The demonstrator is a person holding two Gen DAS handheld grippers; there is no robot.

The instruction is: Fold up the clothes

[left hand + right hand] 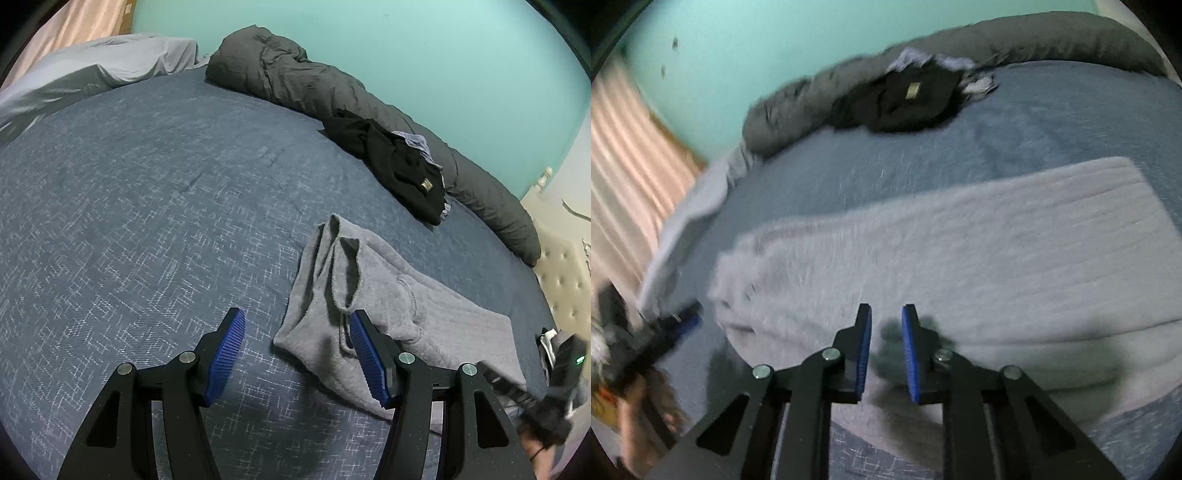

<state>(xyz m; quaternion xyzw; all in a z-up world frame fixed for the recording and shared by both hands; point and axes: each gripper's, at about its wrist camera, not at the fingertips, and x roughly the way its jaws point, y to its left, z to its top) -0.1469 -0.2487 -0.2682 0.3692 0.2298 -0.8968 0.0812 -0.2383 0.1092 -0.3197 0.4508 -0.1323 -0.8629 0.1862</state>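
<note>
A grey knit garment (391, 295) with a drawstring lies rumpled on the blue bedspread (147, 206), right of centre in the left wrist view. My left gripper (297, 314) is open wide just above the bed at the garment's near-left edge, and its right pad (369, 358) overlaps the cloth. In the blurred right wrist view the same garment (960, 240) spreads across the bedspread (1052, 122). My right gripper (886, 310) hovers over its near edge, narrowly open, with nothing between the pads and its shadow on the cloth.
A heap of black clothes (399, 162) (912, 96) lies against a rolled dark grey duvet (295, 74) along the teal wall. A pale sheet (92, 70) is bunched at the far left. A tufted headboard (565, 273) stands at the right. A hand (639, 424) holds the left gripper.
</note>
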